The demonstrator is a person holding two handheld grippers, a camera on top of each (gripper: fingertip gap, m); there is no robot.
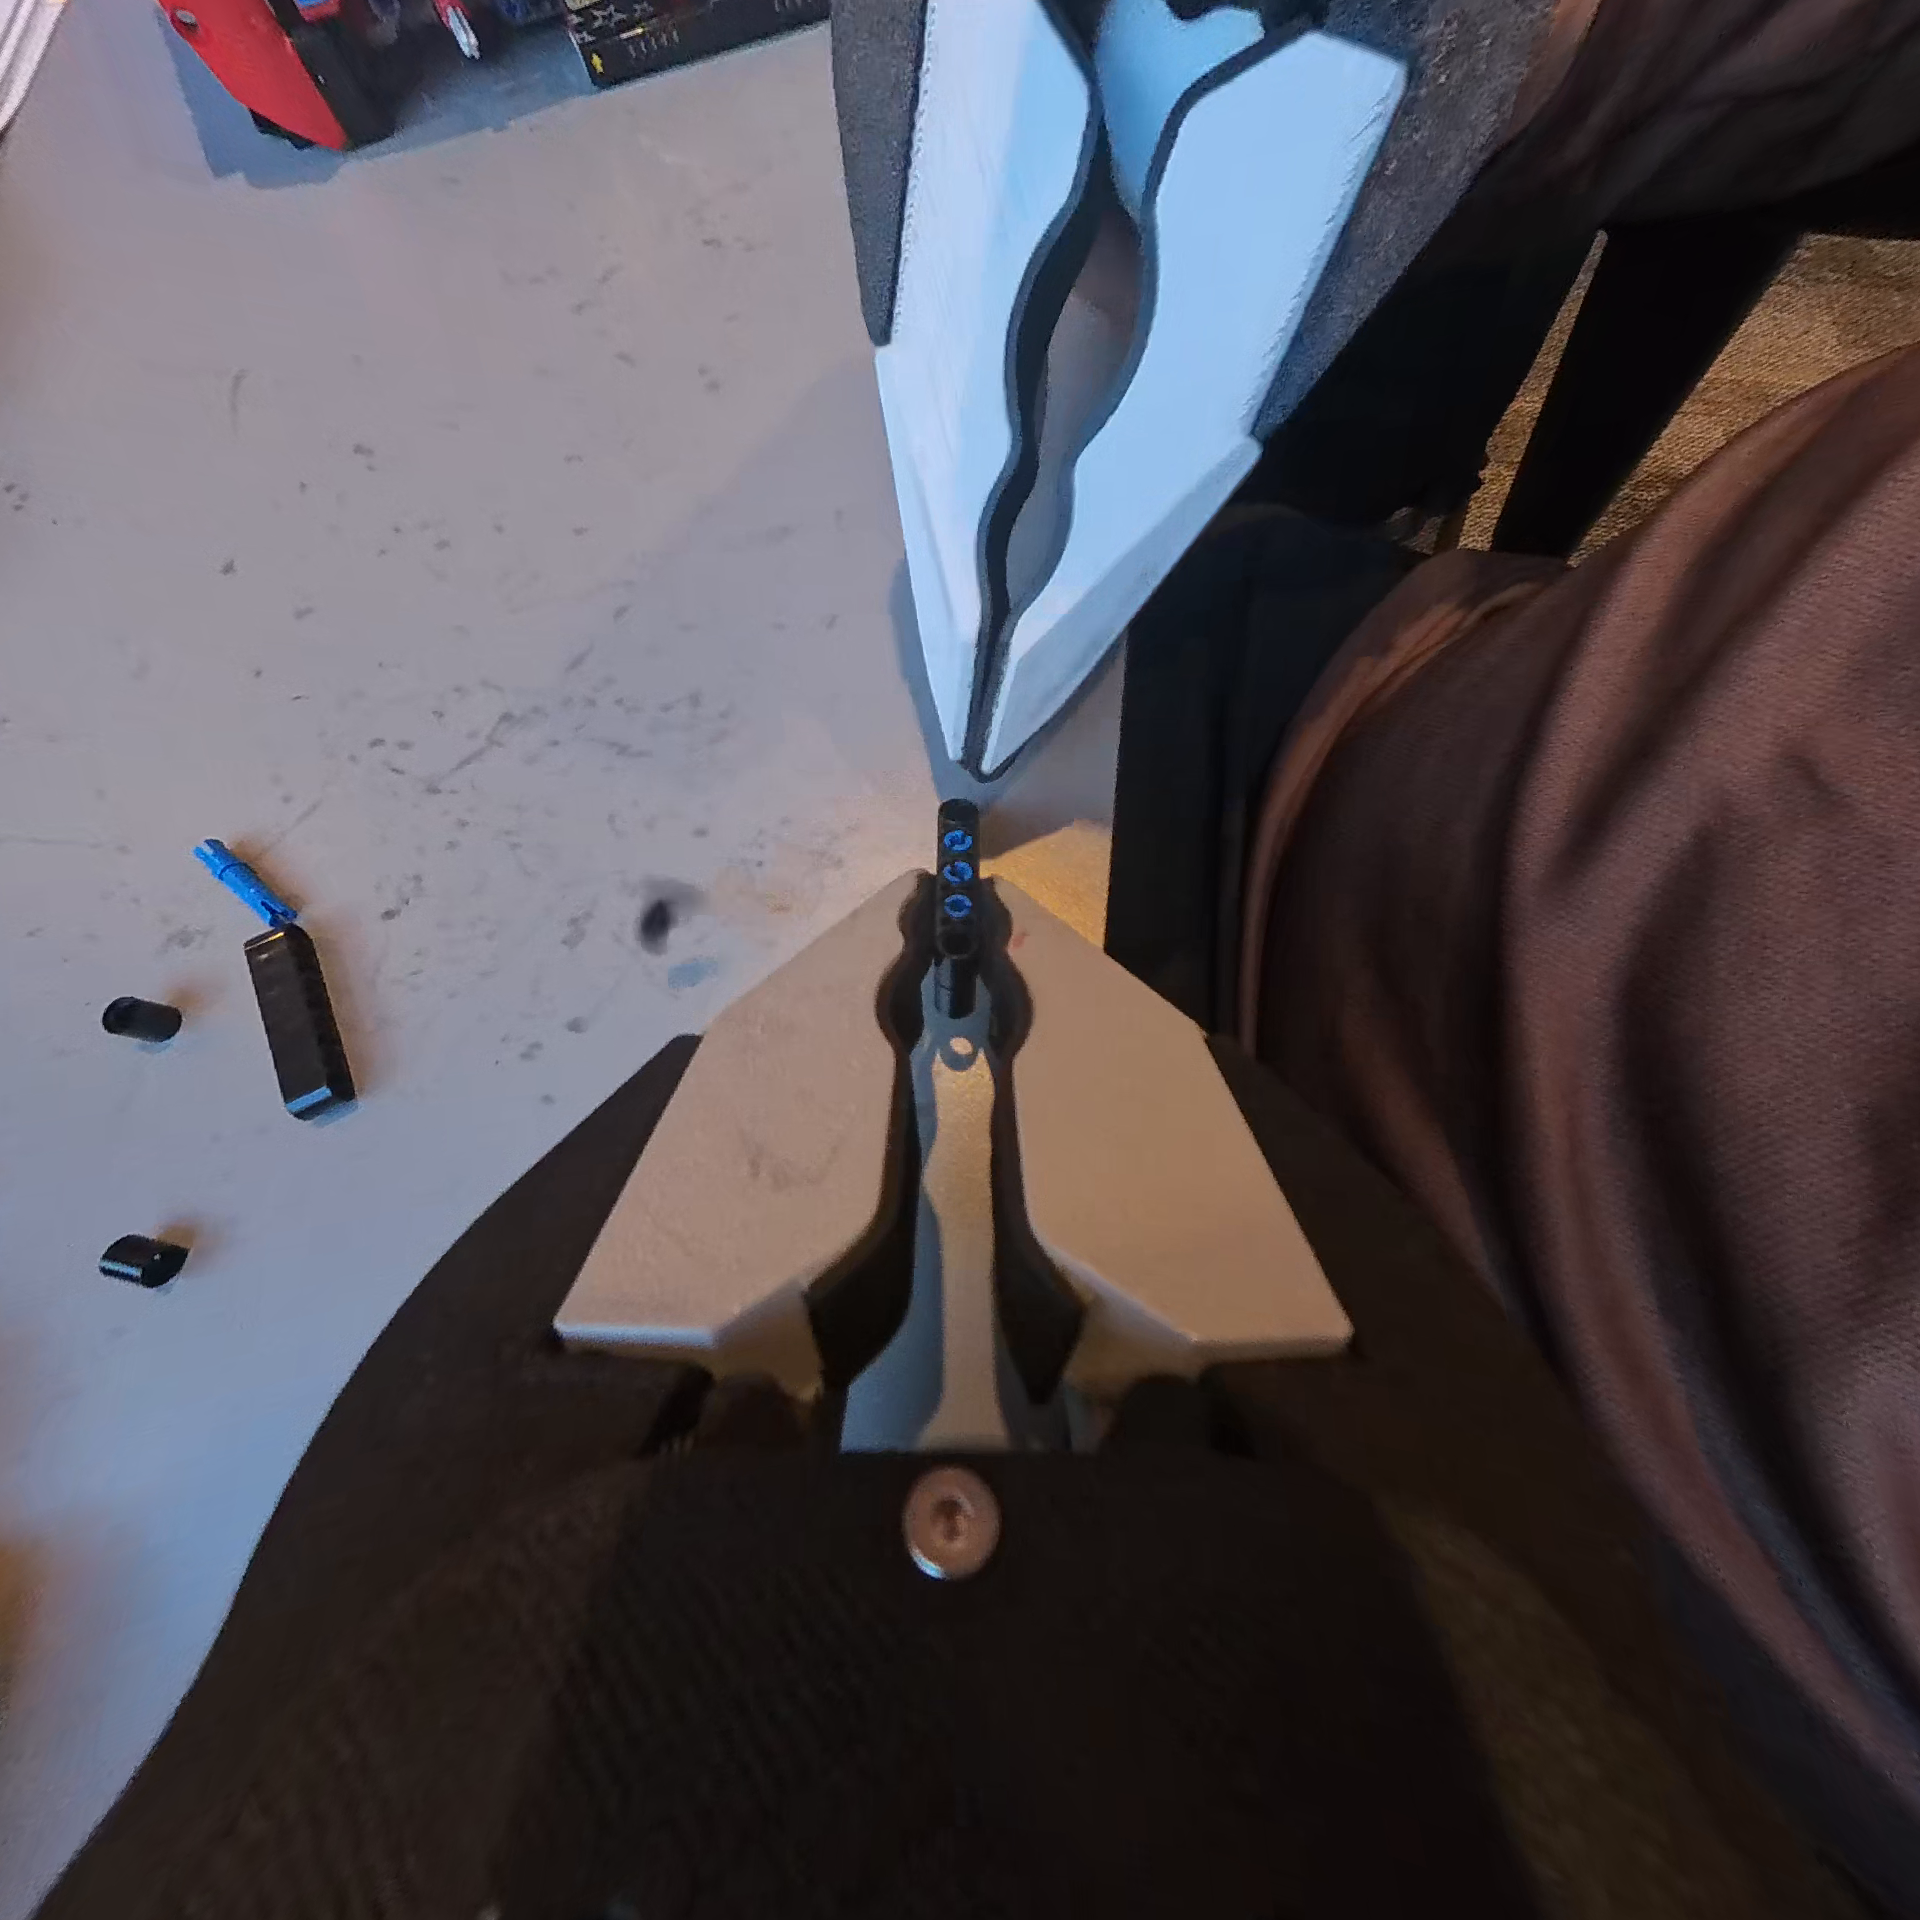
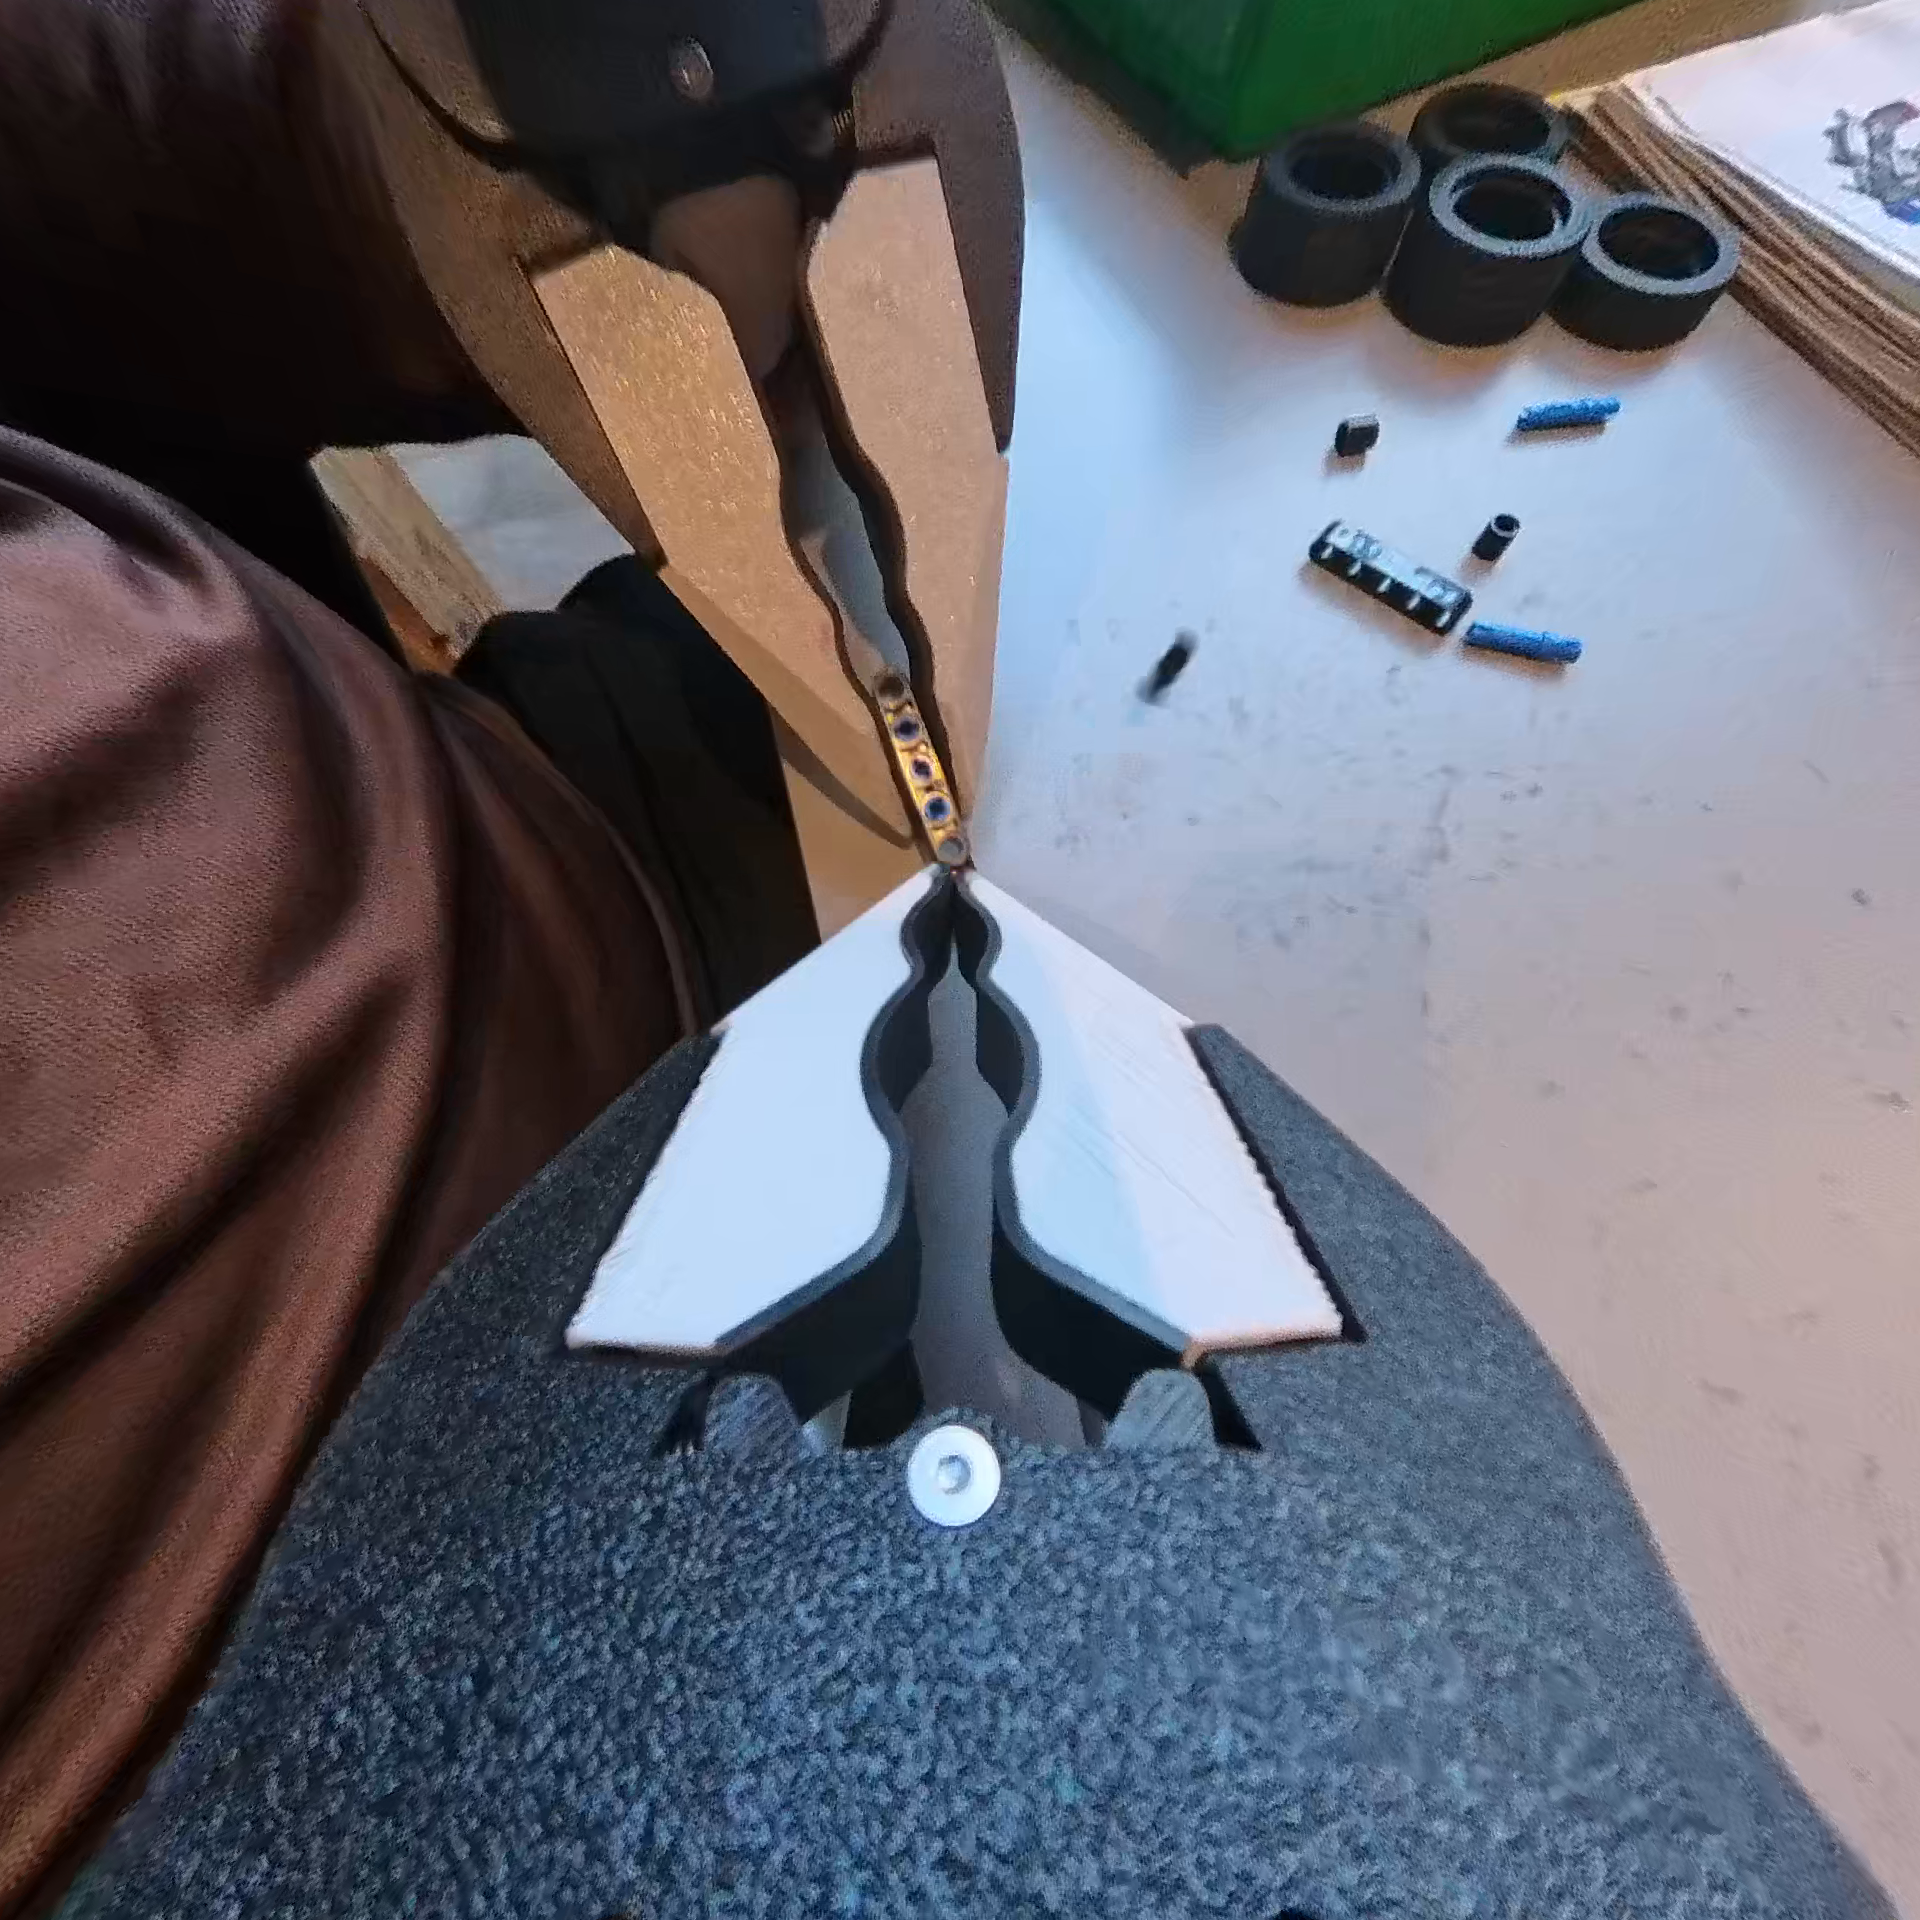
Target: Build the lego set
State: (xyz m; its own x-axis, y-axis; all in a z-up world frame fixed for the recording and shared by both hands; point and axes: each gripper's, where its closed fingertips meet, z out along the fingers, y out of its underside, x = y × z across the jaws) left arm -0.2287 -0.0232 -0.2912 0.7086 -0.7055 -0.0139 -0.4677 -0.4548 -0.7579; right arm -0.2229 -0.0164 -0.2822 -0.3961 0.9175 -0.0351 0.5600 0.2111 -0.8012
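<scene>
left gripper (image 1: 956,914) clamped on thin black holed lego beam with blue pins (image 1: 956,904) | right gripper (image 2: 951,883) pinched together, tips just off beam's end | 4 black rubber tyres (image 2: 1486,223) well beyond beam

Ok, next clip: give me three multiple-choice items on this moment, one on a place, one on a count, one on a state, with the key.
1. Where is the black beam with blue pins?
A. Flat on the table
B. Between the left tongs' fingers
C. Inside a tyre

2. How many black tyres stand grouped on the table?
A. Two
B. Four
C. Six

3. What state are the right tongs in?
A. Tips shut, just short of the beam's end
C. Wide open around a tyre
B. Gripping a blue pin

Key: 1 B, the beam sticks out from the left fingers; 2 B, four rings sit together in the right wrist view; 3 A, the tips meet with nothing seen between them.
</scene>
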